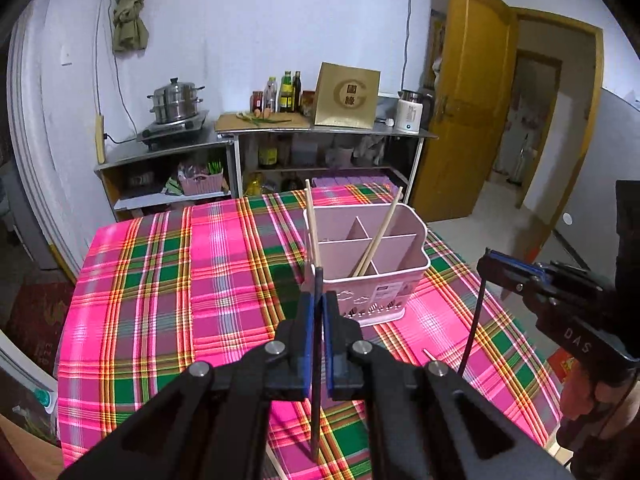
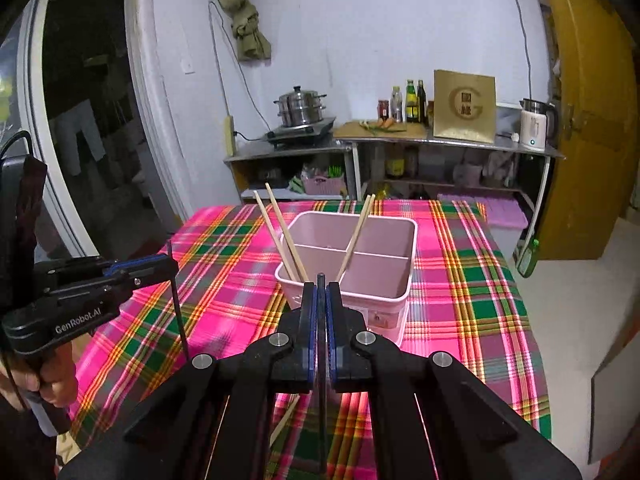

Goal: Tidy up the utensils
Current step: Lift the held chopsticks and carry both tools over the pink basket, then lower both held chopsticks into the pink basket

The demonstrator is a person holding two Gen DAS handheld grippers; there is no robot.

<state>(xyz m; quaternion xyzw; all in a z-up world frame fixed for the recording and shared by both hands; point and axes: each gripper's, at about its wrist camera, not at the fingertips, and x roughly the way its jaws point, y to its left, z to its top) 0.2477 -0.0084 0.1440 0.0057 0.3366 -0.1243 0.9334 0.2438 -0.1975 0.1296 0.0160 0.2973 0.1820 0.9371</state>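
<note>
Right now, both grippers clamp a black chopstick | left gripper [image 1: 319,300], right gripper [image 2: 321,294] just before pink caddy [image 2: 352,256] on plaid tablecloth [image 1: 180,280] | lift tips over rim, lower upright into one compartment.

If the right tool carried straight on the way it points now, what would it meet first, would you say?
Most likely the pink utensil holder: the right tool, shut on a black chopstick, points at its near wall. Depth is uncertain, but nothing shows in between.
</note>
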